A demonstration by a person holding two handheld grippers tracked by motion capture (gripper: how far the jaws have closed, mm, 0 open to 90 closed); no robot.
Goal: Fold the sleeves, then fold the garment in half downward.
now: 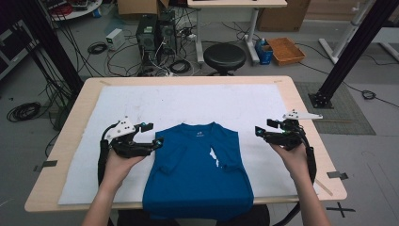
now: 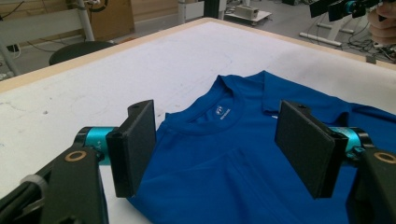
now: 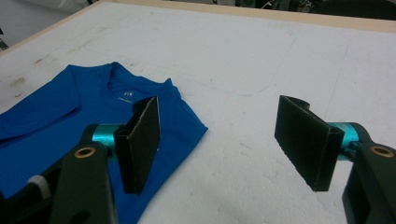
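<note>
A blue T-shirt (image 1: 197,165) lies face up on the white cloth (image 1: 188,101), sleeves folded in, collar toward the far side, its hem hanging over the table's near edge. My left gripper (image 1: 153,134) hovers open at the shirt's left shoulder. In the left gripper view the jaws (image 2: 217,112) stand wide apart over the shirt (image 2: 224,163), nothing pressed between them. My right gripper (image 1: 264,127) is open, a short way right of the shirt. In the right gripper view it (image 3: 217,116) is above bare cloth, with the shirt (image 3: 56,107) to its left.
The wooden table (image 1: 80,117) carries the white cloth over most of its top. Behind it stand a black stool (image 1: 224,56), computer towers (image 1: 153,33) with loose cables, and an orange tray (image 1: 285,49). A black frame post (image 1: 348,52) rises at the right.
</note>
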